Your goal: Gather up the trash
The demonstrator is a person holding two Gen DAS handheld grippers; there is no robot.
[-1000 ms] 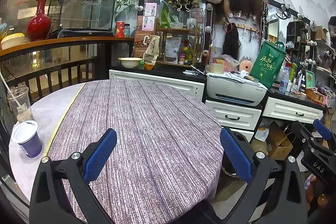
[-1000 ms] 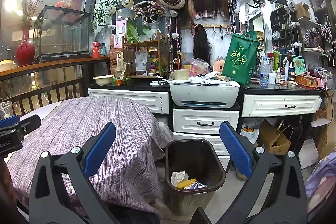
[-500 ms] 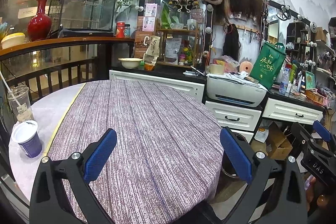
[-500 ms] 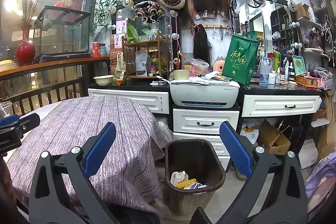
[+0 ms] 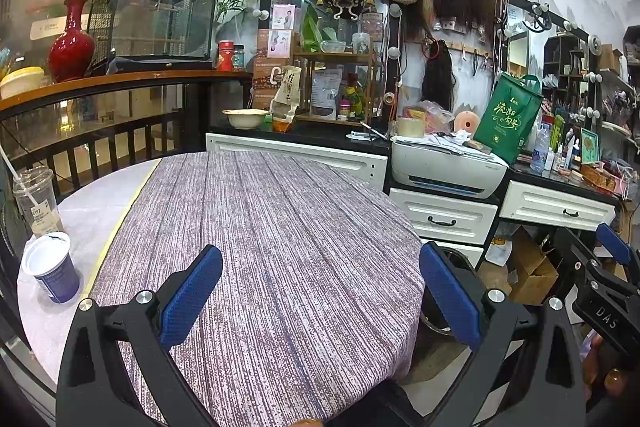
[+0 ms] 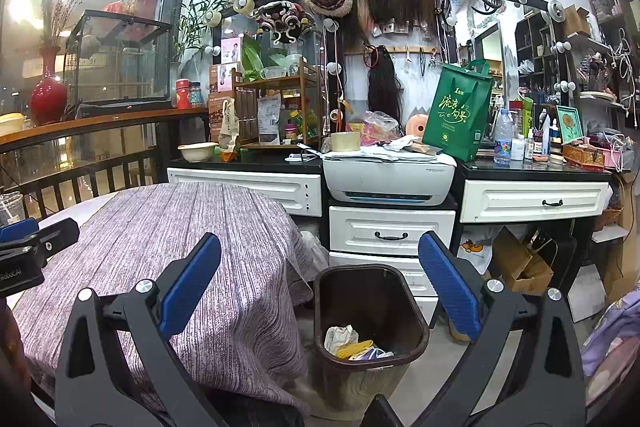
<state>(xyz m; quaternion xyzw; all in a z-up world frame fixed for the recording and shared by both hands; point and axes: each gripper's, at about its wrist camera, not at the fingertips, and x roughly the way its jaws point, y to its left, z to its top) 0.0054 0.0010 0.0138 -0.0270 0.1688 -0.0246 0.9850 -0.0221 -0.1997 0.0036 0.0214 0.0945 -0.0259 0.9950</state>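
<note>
Left wrist view: left gripper (image 5: 320,297) spread wide, empty, over the purple striped tablecloth (image 5: 272,227); a blue paper cup (image 5: 52,267) and a clear plastic cup (image 5: 36,199), label "E192", stand at the table's left edge. Right wrist view: right gripper (image 6: 320,297) parted, empty, above the brown trash bin (image 6: 370,323) holding crumpled trash (image 6: 354,343); green bag (image 6: 458,109) bears Chinese script.

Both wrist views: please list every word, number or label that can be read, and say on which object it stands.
"DAS" on the right gripper body, seen in the left wrist view.
"ROBOLAI", first letter cut off, on the left gripper body, seen in the right wrist view.
Digits ending in "92", uncertain, on the clear plastic cup sticker.
Green bag: large Chinese characters, not legible to me.
Blue cup, shelf packets, bottles: too small or blurred.
</note>
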